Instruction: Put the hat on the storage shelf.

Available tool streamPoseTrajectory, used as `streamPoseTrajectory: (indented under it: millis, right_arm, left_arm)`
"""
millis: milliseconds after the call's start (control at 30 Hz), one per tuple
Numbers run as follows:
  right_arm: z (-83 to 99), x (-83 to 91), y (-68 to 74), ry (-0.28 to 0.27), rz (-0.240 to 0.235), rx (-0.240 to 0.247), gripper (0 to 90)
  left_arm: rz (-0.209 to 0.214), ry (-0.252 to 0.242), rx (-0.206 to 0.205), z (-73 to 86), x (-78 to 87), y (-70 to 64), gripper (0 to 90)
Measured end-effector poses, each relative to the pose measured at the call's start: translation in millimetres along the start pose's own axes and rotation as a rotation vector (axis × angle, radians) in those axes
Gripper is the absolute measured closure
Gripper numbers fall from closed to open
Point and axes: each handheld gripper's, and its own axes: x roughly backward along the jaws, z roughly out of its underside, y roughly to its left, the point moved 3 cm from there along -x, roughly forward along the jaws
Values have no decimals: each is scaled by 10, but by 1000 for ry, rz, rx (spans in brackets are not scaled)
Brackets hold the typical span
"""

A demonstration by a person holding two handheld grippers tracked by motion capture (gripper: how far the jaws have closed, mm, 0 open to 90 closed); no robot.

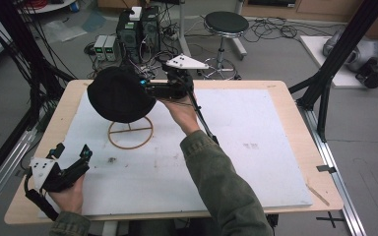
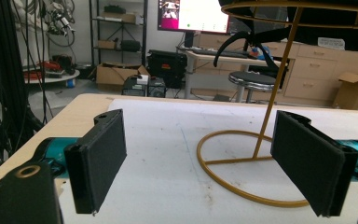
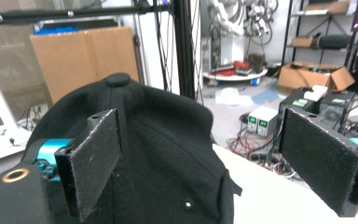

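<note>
A black cap (image 1: 119, 94) sits on top of a gold wire stand (image 1: 130, 132) at the back left of the white board. My right gripper (image 1: 146, 87) is at the cap's right side, held by a hand in an olive sleeve. In the right gripper view the right gripper (image 3: 205, 163) is open and the cap (image 3: 168, 154) lies just ahead, partly behind the left pad. My left gripper (image 1: 73, 150) rests open near the table's front left corner. In the left gripper view its jaws (image 2: 205, 158) frame the stand (image 2: 271, 109), with the cap (image 2: 335, 14) overhead.
A white board (image 1: 256, 147) covers most of the wooden table (image 1: 64, 103). Black frame posts (image 1: 325, 83) stand at the table's right and left sides. On the floor behind are a stool (image 1: 225, 24), computer boxes (image 1: 138, 29) and cables.
</note>
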Motion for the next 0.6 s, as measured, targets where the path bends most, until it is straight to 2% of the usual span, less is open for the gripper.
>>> streamPoseTrajectory:
  millis: [333, 400, 467, 600]
  right_arm:
    - [108, 309, -188, -2, 43, -17, 122]
    - [182, 423, -217, 4, 62, -3, 123]
    - [208, 461, -227, 9, 66, 2, 123]
    - [288, 610, -278, 3, 84, -6, 125]
  left_arm:
    - [13, 3, -12, 1, -18, -46, 182]
    - [11, 7, -13, 4, -21, -48, 182]
    - [14, 4, -13, 4, -28, -54, 182]
    - [17, 7, -16, 3, -31, -72, 182]
